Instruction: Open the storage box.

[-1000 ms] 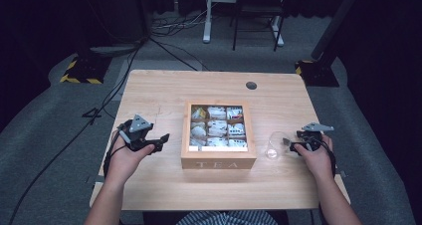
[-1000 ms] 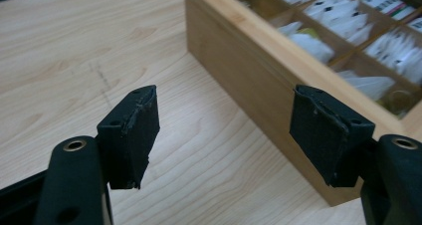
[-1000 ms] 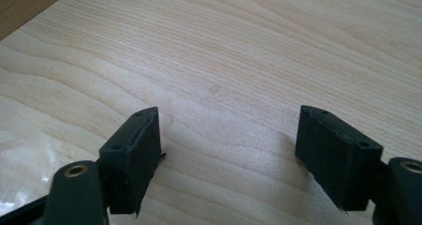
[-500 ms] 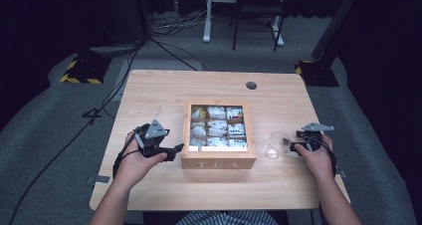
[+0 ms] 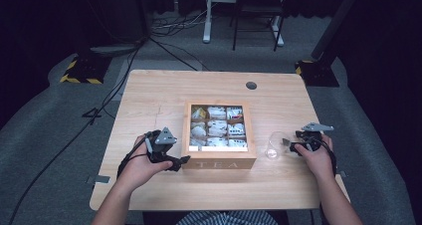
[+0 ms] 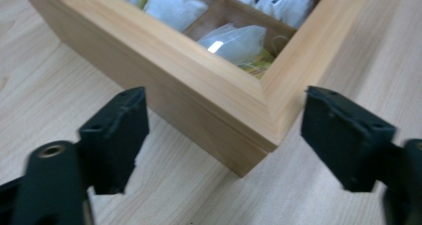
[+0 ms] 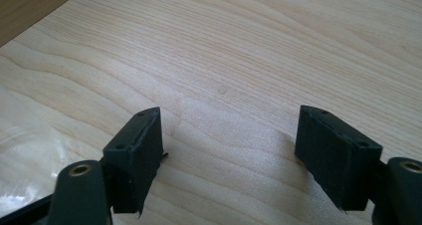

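Note:
A wooden tea box marked TEA stands mid-table, its compartments full of white tea bags. My left gripper sits at the box's front left corner. In the left gripper view the box corner stands between the spread jaws of that gripper, and neither pad touches it; the jaws have just been opening. Right of the box lies a clear glass. My right gripper is beside it, open over bare table, with the glass's clear edge at the lower left.
A round cable hole is in the table's far side. The table's front edge runs close to the person's forearms. Beyond the table, cables and a chair base lie on the grey floor.
The left hand has moved right, from open table up to the box's front left corner. The right hand has kept still by the glass.

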Motion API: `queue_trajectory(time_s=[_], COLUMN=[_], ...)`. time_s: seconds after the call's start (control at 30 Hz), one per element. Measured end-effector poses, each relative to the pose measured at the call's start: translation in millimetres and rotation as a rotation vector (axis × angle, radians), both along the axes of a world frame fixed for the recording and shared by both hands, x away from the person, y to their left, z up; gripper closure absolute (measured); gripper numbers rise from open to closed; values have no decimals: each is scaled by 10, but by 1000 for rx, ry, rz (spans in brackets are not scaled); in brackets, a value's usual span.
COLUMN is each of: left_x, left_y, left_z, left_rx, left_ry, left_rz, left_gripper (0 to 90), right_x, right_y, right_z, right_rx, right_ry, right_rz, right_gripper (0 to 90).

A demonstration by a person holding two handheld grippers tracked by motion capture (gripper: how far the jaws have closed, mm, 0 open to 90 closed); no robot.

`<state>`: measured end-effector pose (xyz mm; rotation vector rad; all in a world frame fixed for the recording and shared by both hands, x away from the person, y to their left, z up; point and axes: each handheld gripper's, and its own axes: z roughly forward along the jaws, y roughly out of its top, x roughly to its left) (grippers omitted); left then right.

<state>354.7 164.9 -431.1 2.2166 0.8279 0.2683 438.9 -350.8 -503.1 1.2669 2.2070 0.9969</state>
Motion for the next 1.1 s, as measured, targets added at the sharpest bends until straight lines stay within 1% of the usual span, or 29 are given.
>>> queue_trajectory(time_s=[0.03,0.07,0.1,0.17,0.2,0.23,0.27,0.37,0.43,0.47,0.5,0.53,0.57,0.6,0.63,0.67,0.73,0.8,0.9,0.97,1.1], left_x=[0,-3,-3,-13,-13,-15,-15,-9,-5,-10,-10,-11,-14,-16,-18,-19,-21,-27,-37,-42,-51], left_y=[-3,-17,-17,-47,-47,-60,-60,-56,-53,-58,-58,-64,-69,-72,-75,-72,-67,-65,-69,-69,-73], left_z=[-10,-26,-26,-44,-44,-62,-62,-89,-98,-89,-89,-86,-87,-82,-78,-74,-55,-37,-26,-16,-11], left_rx=[-7,-3,-3,22,22,41,41,66,59,56,56,56,54,55,59,61,63,68,68,74,72], left_ry=[9,16,16,16,16,23,23,30,35,32,32,30,23,21,17,19,45,61,80,83,88], left_rz=[1,-6,-6,-19,-19,-22,-22,-21,-25,-38,-38,-51,-61,-77,-79,-80,-73,-67,-54,-54,-45], left_gripper=[157,163,163,175,181,183,187,198,219,253,273,273,295,339,339,341,371,406,434,458,472], right_x=[0,0,1,1,1,2,2,3,3,3,3,3,3,3,3,3,3,4,4,4,4], right_y=[1,2,1,1,1,2,2,3,3,4,4,4,3,3,3,3,3,4,3,4,5], right_z=[0,0,0,0,0,0,0,-1,-1,-1,-1,-1,-1,-1,-1,-1,-1,-1,-1,-1,-1], right_rx=[0,0,-1,0,0,0,0,0,0,0,0,1,0,0,0,-1,-1,-1,-1,-1,-1], right_ry=[0,0,0,0,0,0,0,0,-1,0,0,0,0,-1,-1,-1,-1,-1,-1,-1,-1], right_rz=[0,1,3,3,3,4,4,4,5,5,5,5,6,7,7,7,7,7,7,7,7], right_gripper=[274,274,274,274,274,274,274,274,274,274,274,274,274,274,274,274,274,274,274,274,274])
